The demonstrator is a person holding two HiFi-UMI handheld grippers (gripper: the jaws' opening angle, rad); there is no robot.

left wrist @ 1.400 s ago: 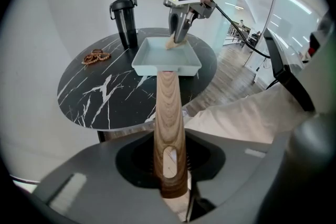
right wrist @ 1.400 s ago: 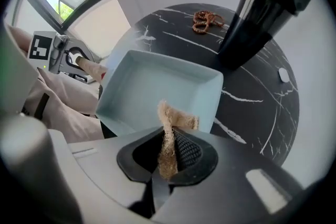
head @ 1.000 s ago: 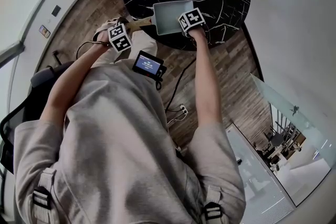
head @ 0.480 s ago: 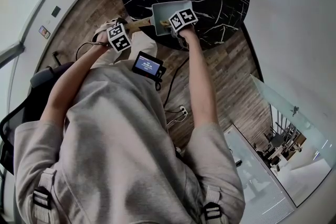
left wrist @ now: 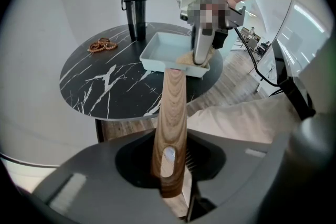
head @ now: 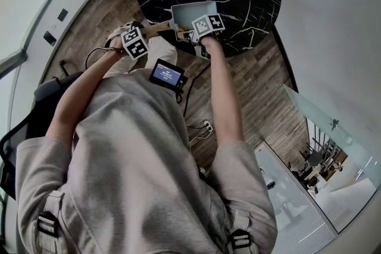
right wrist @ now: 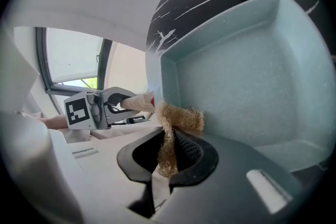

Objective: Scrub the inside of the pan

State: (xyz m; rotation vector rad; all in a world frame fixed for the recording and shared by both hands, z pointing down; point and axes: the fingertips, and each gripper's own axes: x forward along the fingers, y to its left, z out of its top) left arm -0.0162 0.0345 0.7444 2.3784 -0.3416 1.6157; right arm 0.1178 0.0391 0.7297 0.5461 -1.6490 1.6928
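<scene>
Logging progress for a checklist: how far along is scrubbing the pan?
Done: the left gripper clamps the wooden handle, steadying the pan; the right gripper grips the scrub pad. In hand: the pad is inside the pan, at the wall beside the handle. Left: coverage cannot be judged, since no suds or marks show; the floor likely needs scrubbing.

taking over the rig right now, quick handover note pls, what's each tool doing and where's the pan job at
The left tool is shut on the pan's wooden handle.
The right tool is shut on a tan fibrous scrubber, which is pressed at the pan's wall on the handle side.
The pan is pale blue and rectangular, and sits on the black marble table near its edge.
Done: both grips are set.
Left: scrub the floor and the other walls. No dirt shows, so progress can't be judged.
</scene>
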